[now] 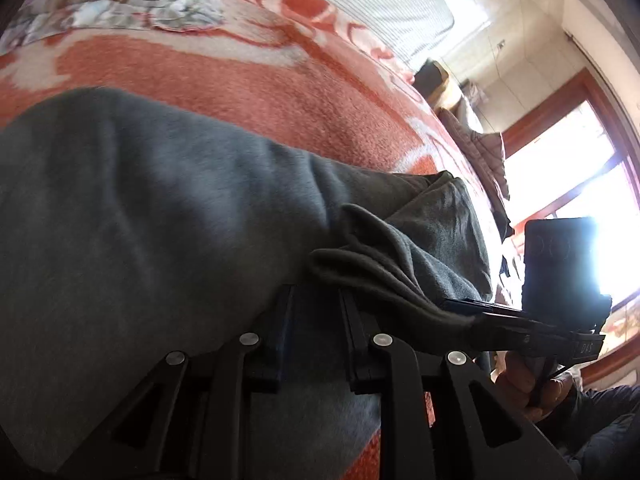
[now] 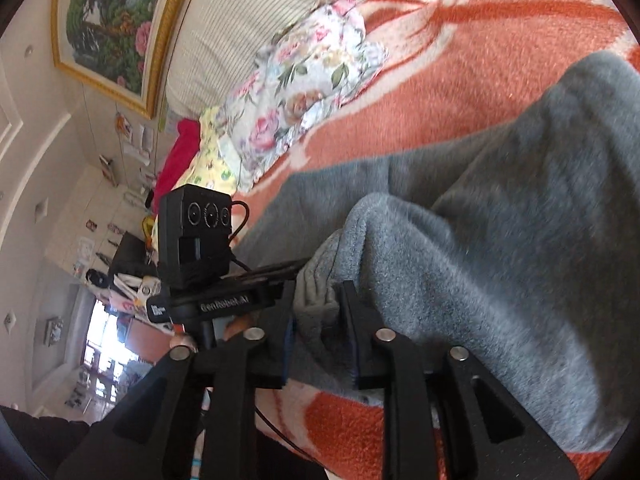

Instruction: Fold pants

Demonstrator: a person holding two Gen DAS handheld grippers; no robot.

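Slippage looks the risk: on the orange-and-white fleece blanket [image 1: 248,92], the left gripper [image 1: 316,300] pinches the grey fleece pants [image 1: 140,208]; the right gripper [image 2: 316,300] grips only a bunched edge, which could pull free.

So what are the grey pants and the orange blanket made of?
Pants: probably fleece, matte, with a soft fuzzy nap that bunches in thick folds. Blanket: looks like plush woven pile, fuzzy, with a cream pattern.

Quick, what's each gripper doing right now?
Left gripper: shut on the grey pants.
Right gripper: shut on a bunched edge of the grey pants.
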